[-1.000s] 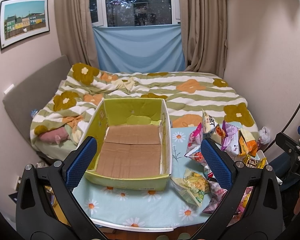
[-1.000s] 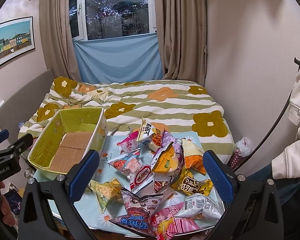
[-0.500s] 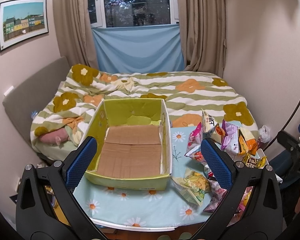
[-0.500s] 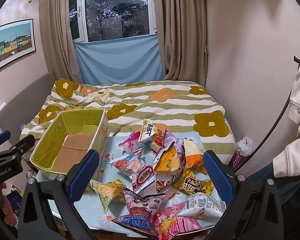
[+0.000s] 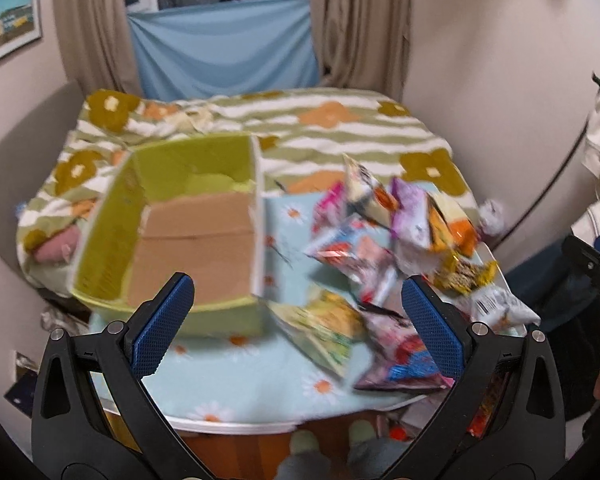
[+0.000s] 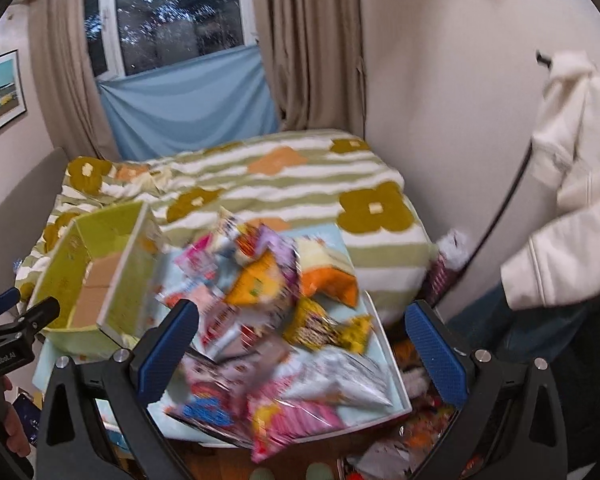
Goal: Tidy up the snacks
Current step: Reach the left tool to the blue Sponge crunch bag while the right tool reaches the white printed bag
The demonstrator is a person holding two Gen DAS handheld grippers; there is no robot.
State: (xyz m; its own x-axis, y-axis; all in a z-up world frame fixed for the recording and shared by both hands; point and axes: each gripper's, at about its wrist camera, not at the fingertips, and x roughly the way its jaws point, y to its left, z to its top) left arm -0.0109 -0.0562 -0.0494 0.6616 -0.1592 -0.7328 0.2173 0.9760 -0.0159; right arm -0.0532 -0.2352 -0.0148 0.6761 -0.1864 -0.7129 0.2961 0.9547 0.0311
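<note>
Both grippers empty and spread above a loose heap of snack packets

Nearest us, the left gripper (image 5: 298, 312) and the right gripper (image 6: 300, 334) hover with jaws wide apart, holding nothing. Just beyond them the snack packets (image 6: 284, 320) lie heaped on the right half of the daisy-print table (image 5: 260, 384), some overhanging its near edge. We judge them light, puffy and crinkly, with slick film that may slide, so we would pinch a flat sealed edge rather than the air-filled middle. Left of the heap stands the green box (image 5: 112, 240), with only its cardboard floor showing. Farther off lies the flowered bedspread (image 6: 284, 184).
</note>
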